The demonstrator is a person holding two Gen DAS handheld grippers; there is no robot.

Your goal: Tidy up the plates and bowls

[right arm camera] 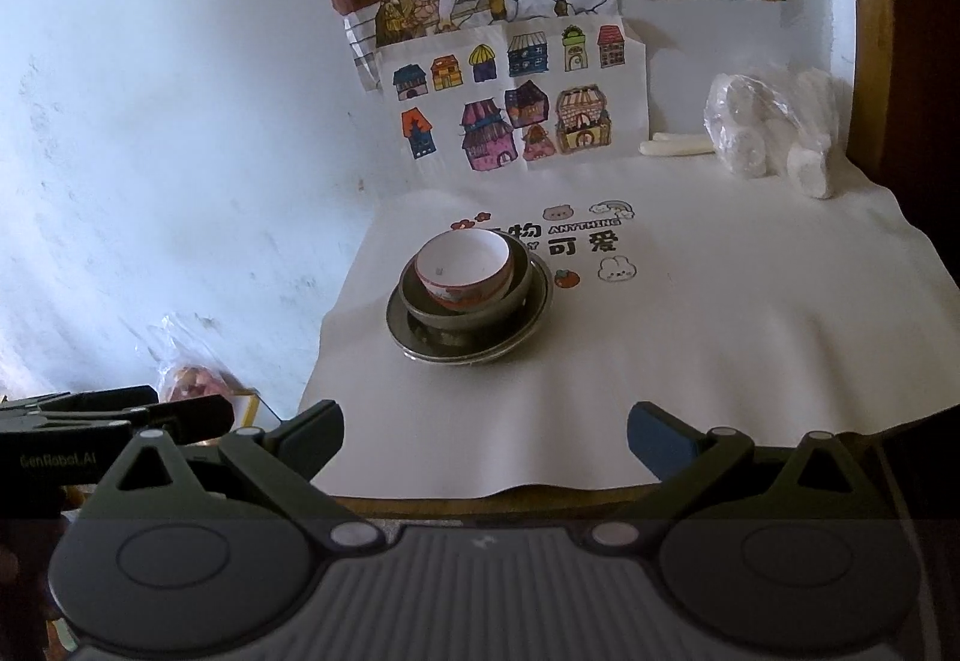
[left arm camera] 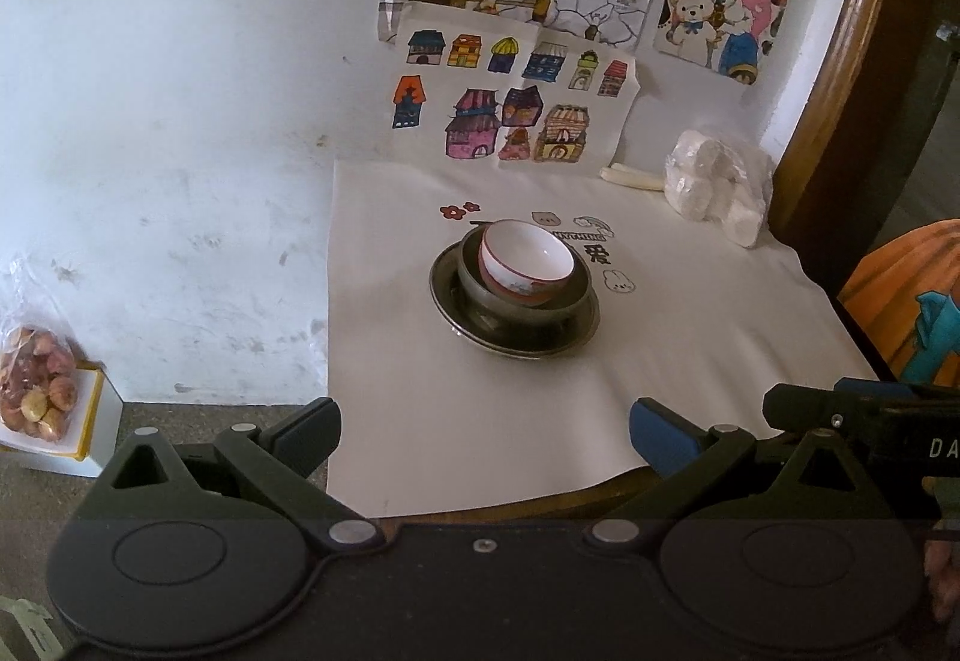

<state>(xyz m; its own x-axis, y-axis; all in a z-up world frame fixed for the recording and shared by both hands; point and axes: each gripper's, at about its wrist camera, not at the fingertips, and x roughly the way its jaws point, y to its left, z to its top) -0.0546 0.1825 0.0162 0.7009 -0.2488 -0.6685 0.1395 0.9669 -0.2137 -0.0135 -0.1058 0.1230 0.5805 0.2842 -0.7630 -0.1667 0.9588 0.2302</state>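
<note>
White paper covers the round table against a scuffed wall.

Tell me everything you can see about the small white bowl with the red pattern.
The white bowl looks like glazed ceramic, plain white inside, with a red band and reddish painted pattern round the outside near its base. It looks empty. It sits tilted, not level, nested inside a dark grey bowl, which in turn stands on a dark metal plate. The stack rests on the white cloth near its printed cartoons. Neither claw touches it; both are open and back near the table edge.
</note>
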